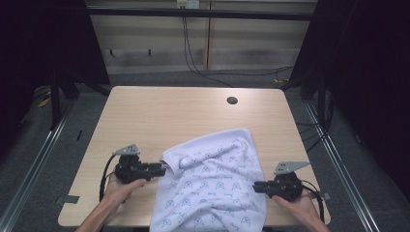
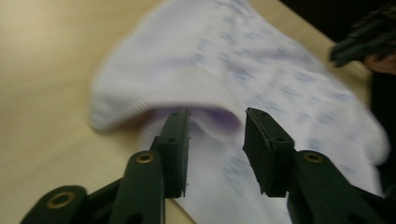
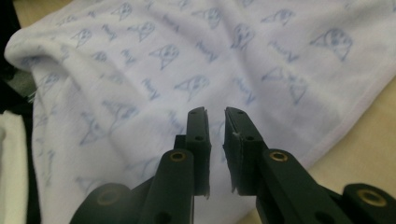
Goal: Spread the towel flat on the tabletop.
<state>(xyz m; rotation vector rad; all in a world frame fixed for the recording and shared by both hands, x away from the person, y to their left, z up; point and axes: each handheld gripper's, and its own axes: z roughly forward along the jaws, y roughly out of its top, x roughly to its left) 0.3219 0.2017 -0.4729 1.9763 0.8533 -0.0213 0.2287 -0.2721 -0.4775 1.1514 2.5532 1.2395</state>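
A white towel [image 1: 212, 181] with a blue print lies rumpled on the near half of the table, its front part hanging over the near edge. My left gripper [image 1: 162, 169] is at the towel's left side and is open. Its jaws point at a rolled-over fold of the towel [image 2: 154, 100] and nothing is between them. My right gripper [image 1: 256, 186] is at the towel's right edge. In the right gripper view its jaws stand only a narrow gap apart over the printed towel [image 3: 154, 70], with no cloth visibly pinched between them.
The light wooden table [image 1: 159, 113] has a round cable hole [image 1: 232, 100] at the far right. Dark frame posts and curtains stand on both sides. Cables run along the floor behind the table.
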